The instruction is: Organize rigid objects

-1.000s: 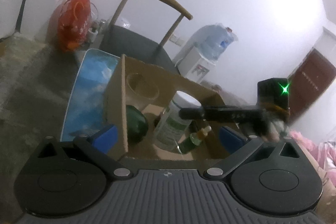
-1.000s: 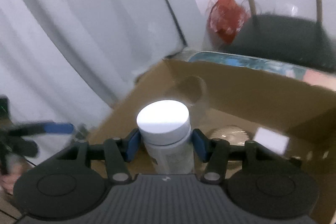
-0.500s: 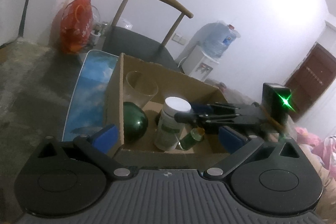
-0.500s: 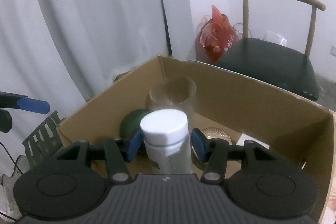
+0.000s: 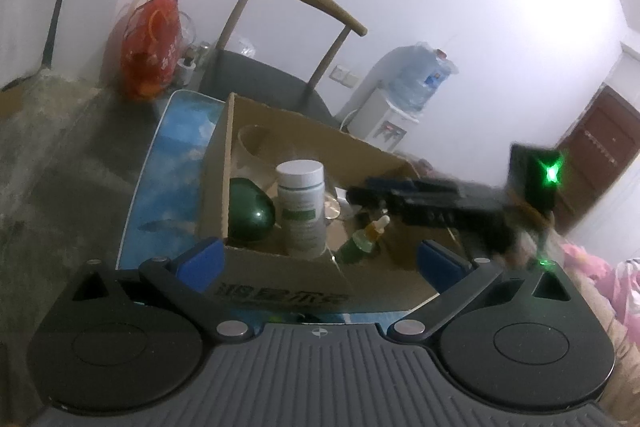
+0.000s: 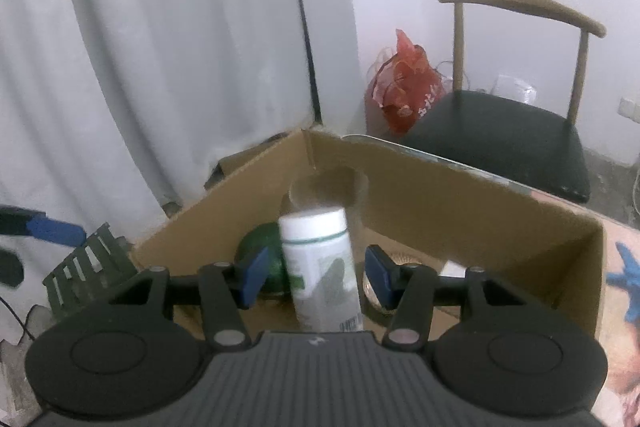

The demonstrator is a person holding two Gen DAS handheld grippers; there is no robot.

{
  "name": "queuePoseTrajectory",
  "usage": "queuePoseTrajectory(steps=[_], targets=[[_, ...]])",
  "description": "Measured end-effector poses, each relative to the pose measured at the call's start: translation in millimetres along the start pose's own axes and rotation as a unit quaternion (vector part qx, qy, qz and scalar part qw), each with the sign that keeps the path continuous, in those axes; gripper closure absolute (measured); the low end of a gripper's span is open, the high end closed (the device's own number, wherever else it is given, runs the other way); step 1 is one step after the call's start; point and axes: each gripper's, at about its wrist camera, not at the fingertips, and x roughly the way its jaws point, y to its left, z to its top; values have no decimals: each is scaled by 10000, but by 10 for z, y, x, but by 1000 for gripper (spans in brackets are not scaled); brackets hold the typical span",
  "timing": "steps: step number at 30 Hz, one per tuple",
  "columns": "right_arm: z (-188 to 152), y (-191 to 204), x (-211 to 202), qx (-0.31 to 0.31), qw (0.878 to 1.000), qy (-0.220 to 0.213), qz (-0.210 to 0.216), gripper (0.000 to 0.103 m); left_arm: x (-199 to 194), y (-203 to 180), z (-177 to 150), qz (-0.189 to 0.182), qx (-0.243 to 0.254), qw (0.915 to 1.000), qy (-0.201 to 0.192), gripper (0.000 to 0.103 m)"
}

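Observation:
A cardboard box (image 5: 276,269) (image 6: 460,203) holds a white-capped bottle (image 5: 302,207) (image 6: 320,267), which stands upright. Beside it are a dark green ball (image 5: 250,209) (image 6: 256,247), a clear glass (image 5: 256,147) (image 6: 328,187) and a small green dropper bottle (image 5: 364,239). My right gripper (image 6: 316,275) (image 5: 360,193) is open. The bottle shows between its blue pads (image 6: 256,275) with a gap on each side, and in the left wrist view the tips sit just right of the bottle. My left gripper (image 5: 320,259) is open wide at the box's near wall, holding nothing.
The box rests on a blue patterned surface (image 5: 176,155). Behind it are a chair (image 5: 260,75) (image 6: 512,131), a red bag (image 5: 150,43) (image 6: 408,87) and a water dispenser (image 5: 400,95). A green slatted crate (image 6: 88,267) stands left of the box, by the curtain.
My right gripper has drawn back from the white-capped bottle, which stays standing in the box. The left gripper's view has shifted slightly back from the box.

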Motion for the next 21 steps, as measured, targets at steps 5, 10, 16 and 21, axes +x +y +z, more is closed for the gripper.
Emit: queuePoseTrajectory(steps=[5, 10, 16, 21], targets=[[280, -113, 320, 173, 9980, 494, 345, 39, -20, 37, -28, -37, -15, 10000, -22, 0], [354, -53, 612, -19, 9925, 1054, 625, 39, -12, 124, -13, -28, -89, 9999, -37, 0], [210, 291, 716, -1130, 9801, 1569, 448, 39, 22, 196, 18, -44, -107, 9999, -48, 0], [200, 200, 835, -278, 9750, 2196, 203, 40, 39, 249, 12, -127, -157, 9998, -22, 0]])
